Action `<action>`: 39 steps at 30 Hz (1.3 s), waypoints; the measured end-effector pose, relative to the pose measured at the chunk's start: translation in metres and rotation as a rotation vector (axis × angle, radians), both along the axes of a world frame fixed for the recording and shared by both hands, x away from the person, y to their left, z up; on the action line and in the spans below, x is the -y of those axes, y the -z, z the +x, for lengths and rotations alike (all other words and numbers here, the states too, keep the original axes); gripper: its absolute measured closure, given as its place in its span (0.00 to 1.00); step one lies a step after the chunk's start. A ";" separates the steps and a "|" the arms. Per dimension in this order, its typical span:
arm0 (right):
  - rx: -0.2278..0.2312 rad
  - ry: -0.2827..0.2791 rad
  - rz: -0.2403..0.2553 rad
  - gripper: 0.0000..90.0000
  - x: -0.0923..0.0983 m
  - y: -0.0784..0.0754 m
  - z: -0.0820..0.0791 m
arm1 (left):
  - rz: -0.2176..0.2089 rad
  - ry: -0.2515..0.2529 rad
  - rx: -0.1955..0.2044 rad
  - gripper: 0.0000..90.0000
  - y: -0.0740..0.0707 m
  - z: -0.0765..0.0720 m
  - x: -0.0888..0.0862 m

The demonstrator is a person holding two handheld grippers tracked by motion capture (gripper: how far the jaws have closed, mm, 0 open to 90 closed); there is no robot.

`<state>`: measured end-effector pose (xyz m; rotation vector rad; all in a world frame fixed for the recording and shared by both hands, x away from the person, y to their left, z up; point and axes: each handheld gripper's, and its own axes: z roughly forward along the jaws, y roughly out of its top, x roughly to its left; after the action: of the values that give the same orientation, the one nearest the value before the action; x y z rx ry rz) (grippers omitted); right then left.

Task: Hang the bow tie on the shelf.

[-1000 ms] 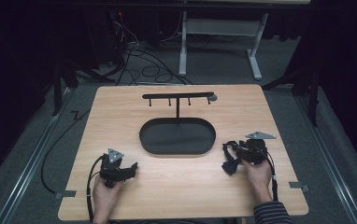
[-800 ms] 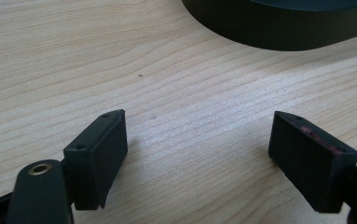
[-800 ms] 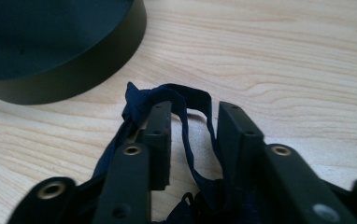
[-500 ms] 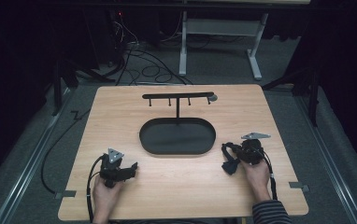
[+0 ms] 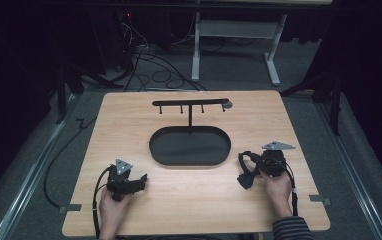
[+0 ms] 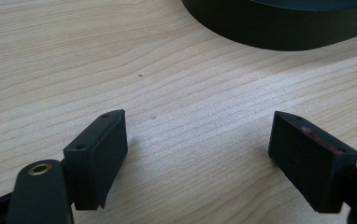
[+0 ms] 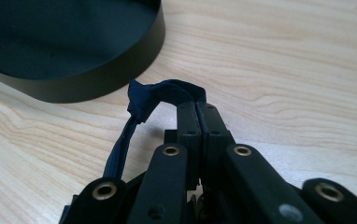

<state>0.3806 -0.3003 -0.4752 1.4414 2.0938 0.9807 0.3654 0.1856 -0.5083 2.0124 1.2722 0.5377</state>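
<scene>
Left hand-held gripper [image 5: 140,181]: rests on the desk [image 5: 129,120] at about 7 o'clock from the oval tray [image 5: 189,161]; jaws stand wide apart with bare wood between them and nothing held. It points toward 2 o'clock, at the tray's near wall.

Oval tray with hanger stand [image 5: 190,104]: centre of the desk, long axis running 9 to 3 o'clock; the stand's bar lies the same way at the tray's 12 o'clock rim.

Dark strap [image 7: 160,93]: thin fabric band, near the tray's 4 o'clock corner, apart from its wall. It sits at the tip of the right hand-held gripper [image 5: 244,172], one end looping forward and the rest trailing back.

Right hand-held gripper: jaws have just been closing and now pinch the strap. It alone is at the strap; the left is well apart.
</scene>
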 end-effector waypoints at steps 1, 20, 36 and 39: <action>0.006 0.001 0.002 1.00 0.000 -0.001 -0.001 | 0.000 0.000 0.000 0.22 0.000 0.000 0.000; 0.162 -0.027 0.020 1.00 -0.006 -0.047 -0.023 | 0.000 0.000 0.000 0.22 0.000 0.000 0.000; 0.229 -0.067 0.020 1.00 -0.017 -0.074 -0.023 | 0.000 0.000 0.000 0.22 0.000 0.000 0.000; 0.239 -0.079 0.025 1.00 -0.021 -0.076 -0.021 | 0.000 -0.001 0.000 0.22 0.000 0.000 0.000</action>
<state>0.3597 -0.2796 -0.3990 1.1942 1.9819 1.1530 0.3654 0.1855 -0.5083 2.0123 1.2725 0.5385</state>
